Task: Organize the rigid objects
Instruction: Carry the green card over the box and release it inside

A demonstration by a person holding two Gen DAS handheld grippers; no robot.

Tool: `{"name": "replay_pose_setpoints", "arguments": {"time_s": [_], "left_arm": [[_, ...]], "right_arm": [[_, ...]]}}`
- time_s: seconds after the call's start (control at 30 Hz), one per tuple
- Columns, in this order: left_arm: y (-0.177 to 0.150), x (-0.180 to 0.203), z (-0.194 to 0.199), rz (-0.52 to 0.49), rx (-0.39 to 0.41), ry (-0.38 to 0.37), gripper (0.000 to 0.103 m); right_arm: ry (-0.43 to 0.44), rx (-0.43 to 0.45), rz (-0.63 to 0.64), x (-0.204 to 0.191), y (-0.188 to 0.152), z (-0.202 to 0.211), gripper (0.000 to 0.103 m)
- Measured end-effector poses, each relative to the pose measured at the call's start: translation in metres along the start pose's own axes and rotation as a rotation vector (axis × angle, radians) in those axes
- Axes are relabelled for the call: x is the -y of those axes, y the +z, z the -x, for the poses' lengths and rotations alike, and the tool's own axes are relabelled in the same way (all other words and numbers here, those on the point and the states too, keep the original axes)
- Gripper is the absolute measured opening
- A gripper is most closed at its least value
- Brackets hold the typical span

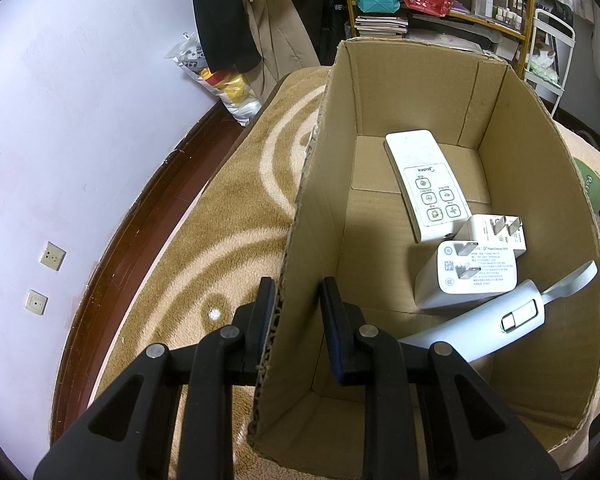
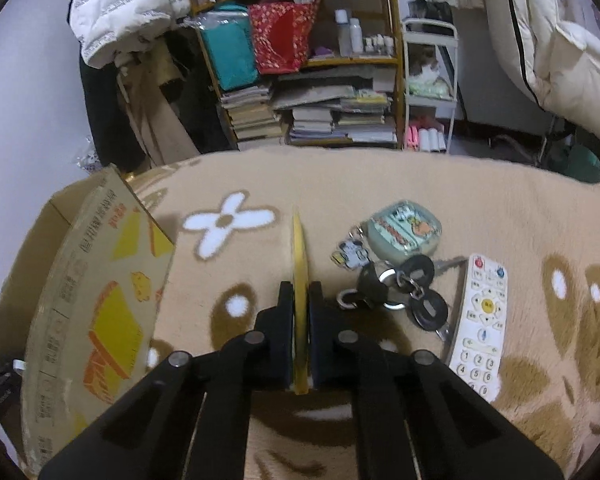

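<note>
Tan plush blanket covered the surface. Right gripper was clamped edge-on around a thin, stiff yellow disc, probably light and slippery. Left gripper straddled the brown cardboard box's wall, parted, the wall apparently touching one finger only.

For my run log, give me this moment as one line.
left gripper: open, straddling cardboard box wall | right gripper: shut on yellow disc | keys, remote on blanket

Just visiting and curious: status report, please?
Left tool straddles cardboard box wall, open. Right tool shut on thin yellow disc. Keys, remote beside it.
</note>
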State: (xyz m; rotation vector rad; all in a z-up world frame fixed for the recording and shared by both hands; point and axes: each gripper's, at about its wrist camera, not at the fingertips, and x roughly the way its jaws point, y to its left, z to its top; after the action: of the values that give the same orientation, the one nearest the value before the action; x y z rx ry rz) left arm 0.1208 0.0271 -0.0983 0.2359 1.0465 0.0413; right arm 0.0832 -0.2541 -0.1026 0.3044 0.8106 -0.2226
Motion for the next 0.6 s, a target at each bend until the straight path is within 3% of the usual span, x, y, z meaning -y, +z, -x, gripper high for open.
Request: {"name": "replay_pose_setpoints", "arguments": {"time_s": [0.6], "left_arm": [[0.000, 0.001, -0.001, 0.001, -0.001, -0.001, 0.023]], "right_arm": [[0.078, 0.209, 0.080, -0.041, 0.035, 0.075, 0.008]]}}
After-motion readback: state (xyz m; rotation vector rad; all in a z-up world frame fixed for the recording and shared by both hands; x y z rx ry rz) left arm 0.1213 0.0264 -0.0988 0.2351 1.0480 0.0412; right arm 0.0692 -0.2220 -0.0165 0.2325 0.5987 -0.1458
